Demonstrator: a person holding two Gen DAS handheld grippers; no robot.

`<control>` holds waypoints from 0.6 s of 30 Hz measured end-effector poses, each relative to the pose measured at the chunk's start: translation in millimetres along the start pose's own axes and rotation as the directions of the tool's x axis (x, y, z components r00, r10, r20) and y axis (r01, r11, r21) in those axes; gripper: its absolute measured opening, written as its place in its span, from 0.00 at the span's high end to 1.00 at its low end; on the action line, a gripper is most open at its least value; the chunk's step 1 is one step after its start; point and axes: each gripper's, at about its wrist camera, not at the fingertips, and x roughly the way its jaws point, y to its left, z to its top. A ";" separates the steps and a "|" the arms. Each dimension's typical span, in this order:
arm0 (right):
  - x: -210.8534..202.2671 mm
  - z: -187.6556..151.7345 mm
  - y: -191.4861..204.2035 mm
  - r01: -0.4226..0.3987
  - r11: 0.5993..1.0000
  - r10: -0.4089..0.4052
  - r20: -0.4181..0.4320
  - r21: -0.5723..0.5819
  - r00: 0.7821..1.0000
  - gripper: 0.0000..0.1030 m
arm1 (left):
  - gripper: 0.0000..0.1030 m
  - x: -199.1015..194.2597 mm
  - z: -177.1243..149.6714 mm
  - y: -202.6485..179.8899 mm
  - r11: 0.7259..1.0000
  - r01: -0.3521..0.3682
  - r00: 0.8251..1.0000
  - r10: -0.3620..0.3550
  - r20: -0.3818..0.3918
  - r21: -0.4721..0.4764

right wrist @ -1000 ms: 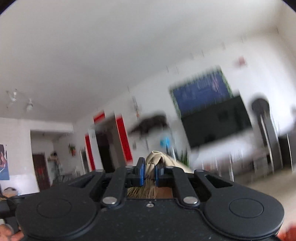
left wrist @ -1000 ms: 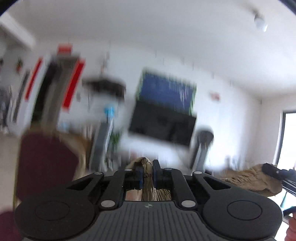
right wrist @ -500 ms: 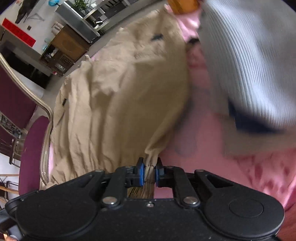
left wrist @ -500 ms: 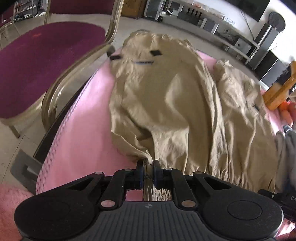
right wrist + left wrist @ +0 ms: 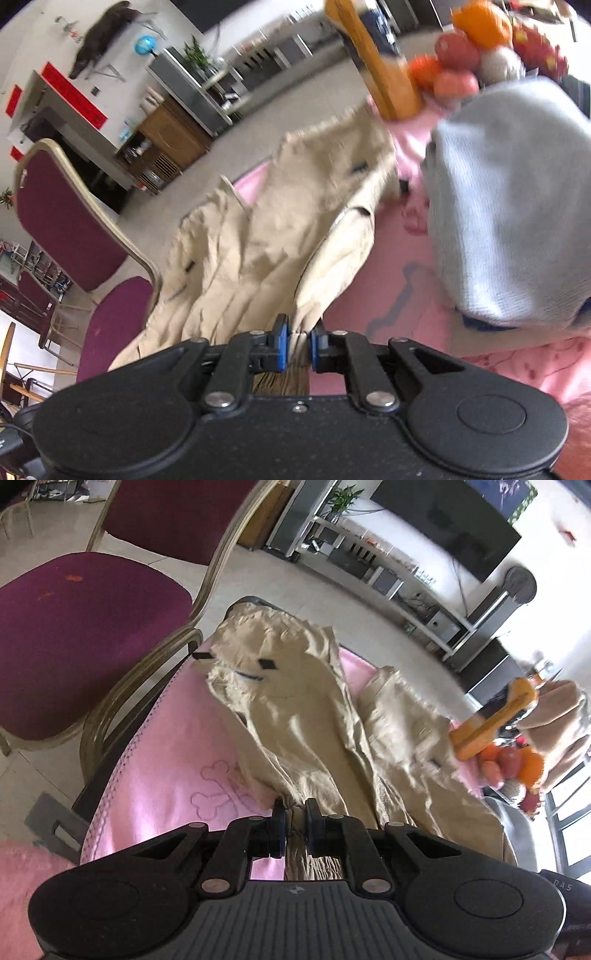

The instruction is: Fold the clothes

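Observation:
Beige trousers (image 5: 303, 716) lie spread over a pink blanket (image 5: 177, 760) on the table, waistband at the far end. My left gripper (image 5: 294, 825) is shut on the elastic cuff of one leg at the near edge. My right gripper (image 5: 298, 341) is shut on the cuff of the other leg of the trousers (image 5: 258, 240). Both legs rise in loose folds from the blanket toward the grippers.
A light blue knitted garment (image 5: 506, 206) lies heaped on the blanket right of the trousers. A fruit bowl (image 5: 476, 70) and an orange holder (image 5: 380, 70) stand at the far right. Maroon chairs (image 5: 85, 627) stand by the table's left edge.
A second ago both grippers held the cuffs high, facing the room. They swung down, laying the trousers on the blanket, and now lift the cuffs slightly, the fabric bunching.

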 end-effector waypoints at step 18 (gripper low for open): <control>13.9 -1.5 -26.9 0.143 0.988 -0.145 -0.036 -0.063 0.989 0.56 | 0.82 20.6 -19.6 13.8 0.959 -0.215 0.972 0.228 -0.054 0.184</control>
